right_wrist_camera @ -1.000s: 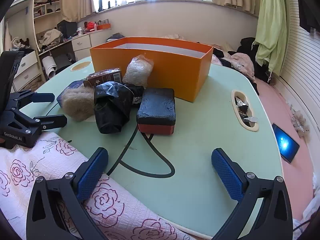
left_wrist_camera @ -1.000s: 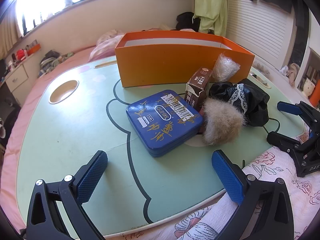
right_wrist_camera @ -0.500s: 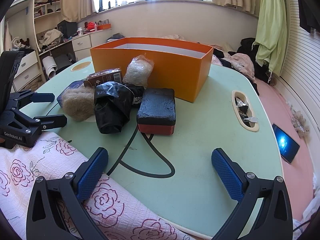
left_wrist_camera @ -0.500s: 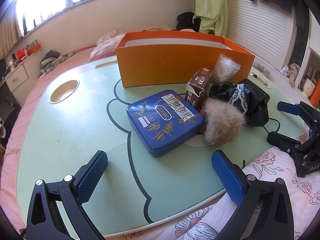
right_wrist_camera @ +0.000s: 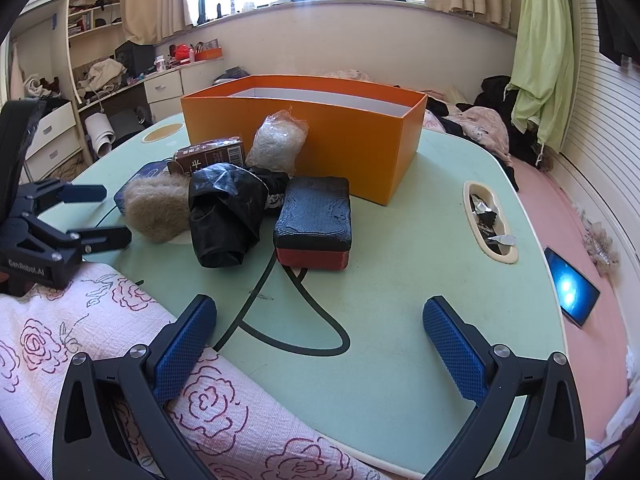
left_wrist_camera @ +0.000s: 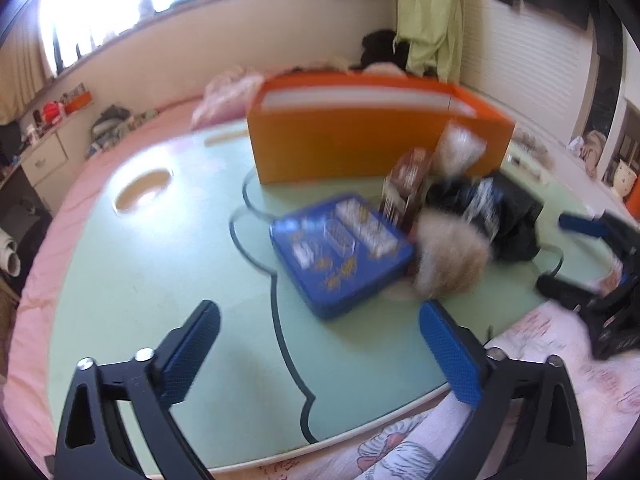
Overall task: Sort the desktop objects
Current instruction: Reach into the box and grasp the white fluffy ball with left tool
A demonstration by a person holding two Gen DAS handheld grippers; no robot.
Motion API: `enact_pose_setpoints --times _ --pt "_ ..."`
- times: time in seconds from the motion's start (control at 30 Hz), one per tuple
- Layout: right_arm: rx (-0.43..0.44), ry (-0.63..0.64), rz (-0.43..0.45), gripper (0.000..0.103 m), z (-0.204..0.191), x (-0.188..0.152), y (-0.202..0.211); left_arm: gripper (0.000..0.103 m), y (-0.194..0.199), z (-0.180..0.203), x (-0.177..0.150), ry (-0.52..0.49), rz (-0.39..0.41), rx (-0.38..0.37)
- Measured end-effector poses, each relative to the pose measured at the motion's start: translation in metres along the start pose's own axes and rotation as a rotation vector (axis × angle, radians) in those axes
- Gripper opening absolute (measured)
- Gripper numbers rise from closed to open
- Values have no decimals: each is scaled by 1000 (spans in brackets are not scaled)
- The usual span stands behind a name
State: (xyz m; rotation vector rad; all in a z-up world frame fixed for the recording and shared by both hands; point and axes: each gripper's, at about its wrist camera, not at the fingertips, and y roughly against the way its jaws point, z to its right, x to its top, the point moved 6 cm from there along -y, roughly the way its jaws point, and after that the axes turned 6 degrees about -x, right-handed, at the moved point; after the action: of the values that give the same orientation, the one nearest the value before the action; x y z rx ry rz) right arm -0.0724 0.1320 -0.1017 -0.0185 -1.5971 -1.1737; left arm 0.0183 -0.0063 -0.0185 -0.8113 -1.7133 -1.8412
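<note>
Two sets of tongs w/ nothing between them: left tongs [left_wrist_camera: 320, 354] closing over bare pale-green worktop [left_wrist_camera: 160, 264], right tongs [right_wrist_camera: 320, 346] wide open. Flat blue tin [left_wrist_camera: 340, 254], fuzzy tan ball [left_wrist_camera: 450, 258], black plastic bag [right_wrist_camera: 224, 216] lie clustered before orange cardboard box [right_wrist_camera: 332, 136].

on the bench [right_wrist_camera: 400, 240] a box [right_wrist_camera: 320, 136] stands at the far side. before it, in the right wrist view, a mesh bundle [right_wrist_camera: 276, 144] leans at the box's front wall, with a carton [right_wrist_camera: 212, 156] to its left. nearer lies a bag [right_wrist_camera: 224, 212]; a furry tuft [right_wrist_camera: 156, 208] touches its left side and a flat case [right_wrist_camera: 314, 220] sits just to its right. a tin [left_wrist_camera: 340, 252] lies left of the tuft, partly behind it. a tray recess [right_wrist_camera: 490, 216] is set into the bench well to the right, and a phone [right_wrist_camera: 572, 286] lies off the bench edge beyond it.
</note>
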Motion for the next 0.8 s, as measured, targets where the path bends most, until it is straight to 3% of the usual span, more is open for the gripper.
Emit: enact_pose_setpoints --times 0.13,0.23,0.33,0.57,0.67,0.8 --pt "1 1 3 103 -2 -3 8 91 24 17 51 -3 82 -79" --pt "1 1 3 103 -1 -2 8 84 19 35 100 -28 73 -134" --pt "1 1 3 103 -1 -3 8 74 -15 51 139 -10 -12 -166" --pt "2 2 6 103 -4 -2 11 73 -142 67 171 171 -323 -131" --pt "2 2 8 103 -4 0 11 73 -172 72 173 247 -371 -119" --pt "5 1 15 103 -2 1 12 71 -193 84 165 233 -422 -112"
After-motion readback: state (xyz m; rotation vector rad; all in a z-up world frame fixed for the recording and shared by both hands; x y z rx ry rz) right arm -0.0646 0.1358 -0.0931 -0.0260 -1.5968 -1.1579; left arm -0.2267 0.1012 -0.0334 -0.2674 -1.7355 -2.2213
